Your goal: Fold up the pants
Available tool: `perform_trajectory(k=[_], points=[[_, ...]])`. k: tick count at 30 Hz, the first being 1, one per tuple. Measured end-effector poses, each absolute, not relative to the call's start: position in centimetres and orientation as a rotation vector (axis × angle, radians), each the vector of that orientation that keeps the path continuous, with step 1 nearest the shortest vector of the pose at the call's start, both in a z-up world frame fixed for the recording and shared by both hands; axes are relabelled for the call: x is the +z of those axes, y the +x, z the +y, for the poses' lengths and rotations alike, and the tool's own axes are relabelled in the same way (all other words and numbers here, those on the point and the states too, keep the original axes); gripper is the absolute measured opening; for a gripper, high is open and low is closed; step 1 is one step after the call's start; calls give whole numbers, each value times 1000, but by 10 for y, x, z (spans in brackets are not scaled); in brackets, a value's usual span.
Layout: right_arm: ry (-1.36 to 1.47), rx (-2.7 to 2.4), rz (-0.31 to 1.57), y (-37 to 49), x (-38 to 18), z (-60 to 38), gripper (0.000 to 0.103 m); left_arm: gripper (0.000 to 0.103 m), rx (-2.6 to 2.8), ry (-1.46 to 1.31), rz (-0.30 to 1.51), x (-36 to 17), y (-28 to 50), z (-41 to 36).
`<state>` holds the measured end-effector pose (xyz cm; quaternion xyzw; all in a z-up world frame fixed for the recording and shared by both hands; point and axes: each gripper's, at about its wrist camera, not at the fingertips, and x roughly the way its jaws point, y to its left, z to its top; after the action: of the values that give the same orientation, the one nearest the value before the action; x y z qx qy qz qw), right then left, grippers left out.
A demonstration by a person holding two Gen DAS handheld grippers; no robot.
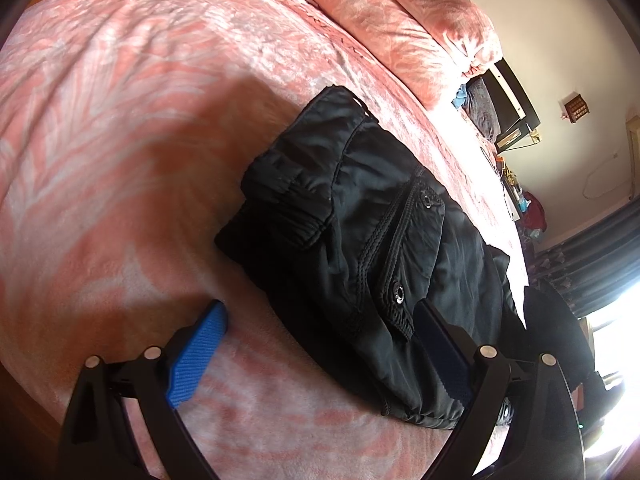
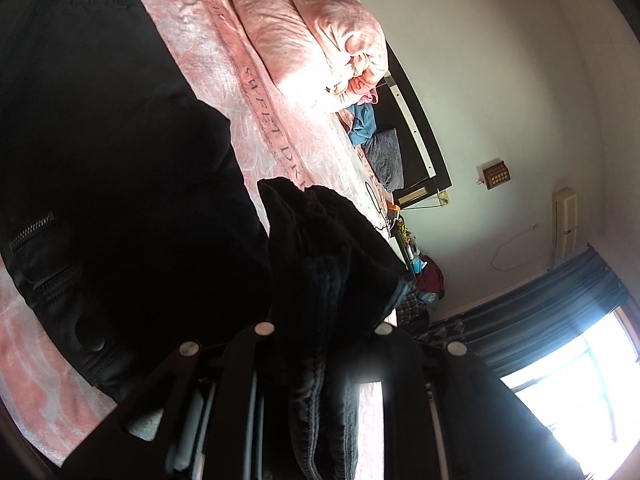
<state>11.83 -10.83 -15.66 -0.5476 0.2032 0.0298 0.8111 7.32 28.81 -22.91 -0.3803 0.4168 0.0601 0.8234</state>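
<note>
strong daylight enters from the window point(image 2: 580, 412) at the lower right of both views, blown out to pure white with glare bleeding over the curtain point(image 2: 540, 316). the pink bedspread point(image 1: 120, 120) is bright at upper left, with a soft shadow across its middle. the black pants point(image 2: 100, 140) lose nearly all detail in the right wrist view. fisheye bending curves everything, and dark vignette fills the corners.
</note>
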Motion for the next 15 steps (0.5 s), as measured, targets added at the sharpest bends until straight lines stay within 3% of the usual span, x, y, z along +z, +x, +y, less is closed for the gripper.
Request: perform_trajectory(k=[15], points=[[-1311,76,395,113,-192,-99,14,95,126,-817,885,-231,75,287]])
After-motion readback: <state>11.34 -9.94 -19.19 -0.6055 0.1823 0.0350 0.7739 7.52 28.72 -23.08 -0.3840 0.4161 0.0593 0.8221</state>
